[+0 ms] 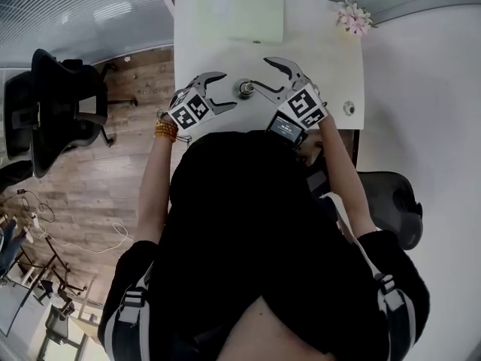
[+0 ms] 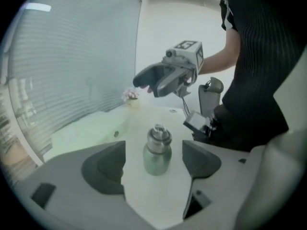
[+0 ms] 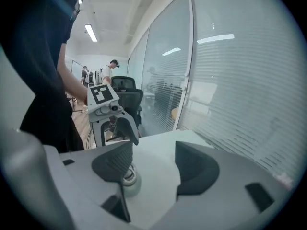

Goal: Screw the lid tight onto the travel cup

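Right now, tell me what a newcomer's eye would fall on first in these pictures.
A small silver-green metal travel cup, lid on, stands upright in the middle of the white table. The left gripper and right gripper flank it, each topped by a marker cube, jaws apart and gripping nothing. A small pot of pink flowers sits at the table's far right corner.
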Demonstrator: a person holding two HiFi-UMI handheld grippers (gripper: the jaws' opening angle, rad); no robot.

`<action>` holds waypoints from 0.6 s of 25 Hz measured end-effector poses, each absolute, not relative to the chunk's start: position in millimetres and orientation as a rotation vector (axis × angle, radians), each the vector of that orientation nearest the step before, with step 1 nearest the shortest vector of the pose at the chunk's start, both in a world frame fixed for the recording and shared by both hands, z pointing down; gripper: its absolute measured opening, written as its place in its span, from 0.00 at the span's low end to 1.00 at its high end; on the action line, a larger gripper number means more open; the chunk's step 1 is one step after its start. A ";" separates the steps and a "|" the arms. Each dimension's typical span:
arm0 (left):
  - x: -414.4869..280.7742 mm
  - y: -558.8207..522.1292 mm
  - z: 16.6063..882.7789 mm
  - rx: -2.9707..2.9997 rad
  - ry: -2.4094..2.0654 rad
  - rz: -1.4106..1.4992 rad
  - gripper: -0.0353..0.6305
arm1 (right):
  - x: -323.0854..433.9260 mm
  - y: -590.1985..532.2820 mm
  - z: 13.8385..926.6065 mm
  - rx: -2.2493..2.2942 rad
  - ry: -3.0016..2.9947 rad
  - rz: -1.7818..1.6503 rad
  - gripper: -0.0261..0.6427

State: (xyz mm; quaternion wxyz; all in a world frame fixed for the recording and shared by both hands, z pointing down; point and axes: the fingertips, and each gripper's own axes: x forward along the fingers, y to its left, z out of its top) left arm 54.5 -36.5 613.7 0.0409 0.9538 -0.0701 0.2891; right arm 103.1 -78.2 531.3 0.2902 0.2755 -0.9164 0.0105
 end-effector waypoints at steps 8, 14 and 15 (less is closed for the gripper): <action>68.6 -90.7 472.2 3.112 -0.539 0.385 0.57 | 97.9 -101.3 481.7 0.974 -2.537 -0.061 0.41; 41.8 -139.2 383.6 3.020 -1.159 -0.098 0.23 | 114.2 -116.3 443.1 1.273 -2.600 0.011 0.38; 37.6 -142.2 379.0 2.994 -1.237 -0.120 0.19 | 118.5 -118.7 436.6 1.330 -2.626 0.068 0.38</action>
